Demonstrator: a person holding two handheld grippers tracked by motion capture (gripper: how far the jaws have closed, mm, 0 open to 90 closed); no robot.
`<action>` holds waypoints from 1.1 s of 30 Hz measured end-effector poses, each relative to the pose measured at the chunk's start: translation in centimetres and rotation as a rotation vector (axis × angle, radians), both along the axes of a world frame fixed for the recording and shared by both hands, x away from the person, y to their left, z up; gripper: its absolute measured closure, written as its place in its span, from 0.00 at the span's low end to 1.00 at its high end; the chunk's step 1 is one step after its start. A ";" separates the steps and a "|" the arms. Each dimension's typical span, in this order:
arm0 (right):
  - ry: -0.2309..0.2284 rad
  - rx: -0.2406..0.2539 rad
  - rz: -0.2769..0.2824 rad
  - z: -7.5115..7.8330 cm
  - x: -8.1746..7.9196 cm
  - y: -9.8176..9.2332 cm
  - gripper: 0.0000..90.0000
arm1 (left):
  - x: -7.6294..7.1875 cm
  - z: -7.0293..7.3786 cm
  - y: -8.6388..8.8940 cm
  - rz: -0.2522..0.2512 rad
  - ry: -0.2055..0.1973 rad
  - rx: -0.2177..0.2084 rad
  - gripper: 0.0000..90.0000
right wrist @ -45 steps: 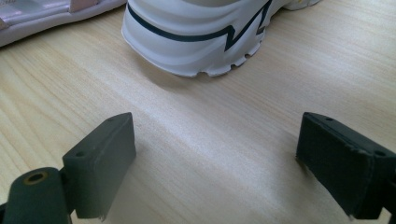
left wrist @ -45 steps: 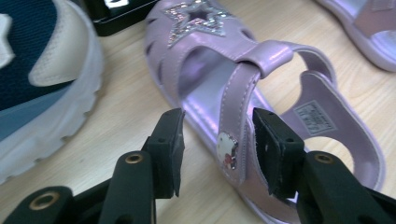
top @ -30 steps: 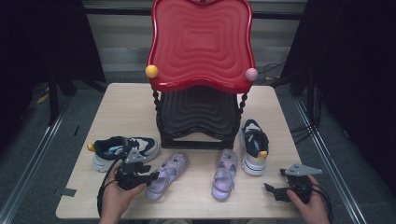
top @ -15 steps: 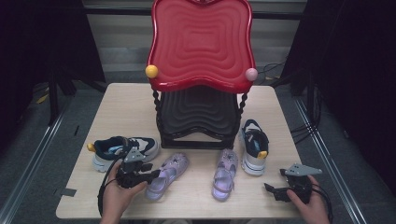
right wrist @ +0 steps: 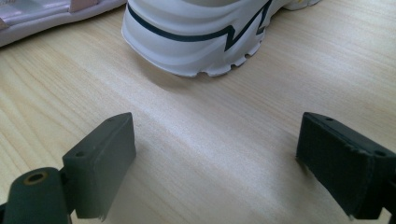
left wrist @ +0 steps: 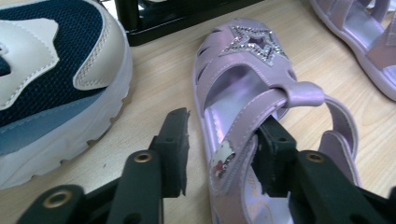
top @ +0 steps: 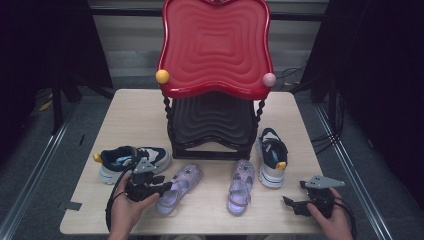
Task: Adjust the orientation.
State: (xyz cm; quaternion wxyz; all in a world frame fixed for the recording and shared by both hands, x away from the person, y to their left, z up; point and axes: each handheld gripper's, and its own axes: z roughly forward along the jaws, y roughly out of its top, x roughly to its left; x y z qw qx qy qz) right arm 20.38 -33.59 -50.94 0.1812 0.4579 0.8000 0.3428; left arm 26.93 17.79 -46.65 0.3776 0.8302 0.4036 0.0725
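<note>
A lilac sandal (top: 180, 187) with a glitter star (left wrist: 243, 56) lies left of centre on the table. My left gripper (top: 162, 187) straddles its side wall (left wrist: 224, 135). One jaw sits outside on the wood and the other inside under the strap. The jaws have just been closing, and a thin gap still shows at the outer jaw. The matching sandal (top: 241, 186) lies to its right. My right gripper (top: 292, 205) rests low at the front right corner, open over bare wood (right wrist: 215, 163). It faces the heel of a white and navy sneaker (right wrist: 196, 37).
A navy and white sneaker (top: 127, 160) lies close to the left of the held-over sandal. Its mate (top: 272, 157) stands right of a two-tier stand with a red top tray (top: 215, 45) and a black lower tray (top: 212, 120). The table's front edge (top: 200, 232) is near both hands.
Both hands keep their places. The left gripper's jaws stand slightly closer together around the sandal's side.
</note>
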 end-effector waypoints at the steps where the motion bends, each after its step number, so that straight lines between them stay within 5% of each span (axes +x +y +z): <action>1: 0.001 0.000 -0.001 0.0 0.0 0.0 0.12 | 0.0 0.0 -0.1 0.003 0.002 0.002 0.68; 8: 0.000 0.000 0.000 0.0 0.0 0.0 0.12 | 0.0 0.4 -0.5 0.010 0.032 0.018 0.81; 30: 0.001 0.000 -0.001 0.0 0.0 0.0 0.12 | 0.1 0.9 -0.9 -0.004 0.029 0.089 0.88; 33: 0.000 0.000 0.000 0.0 0.0 0.0 0.12 | 0.1 0.7 -0.8 0.004 0.040 0.068 0.90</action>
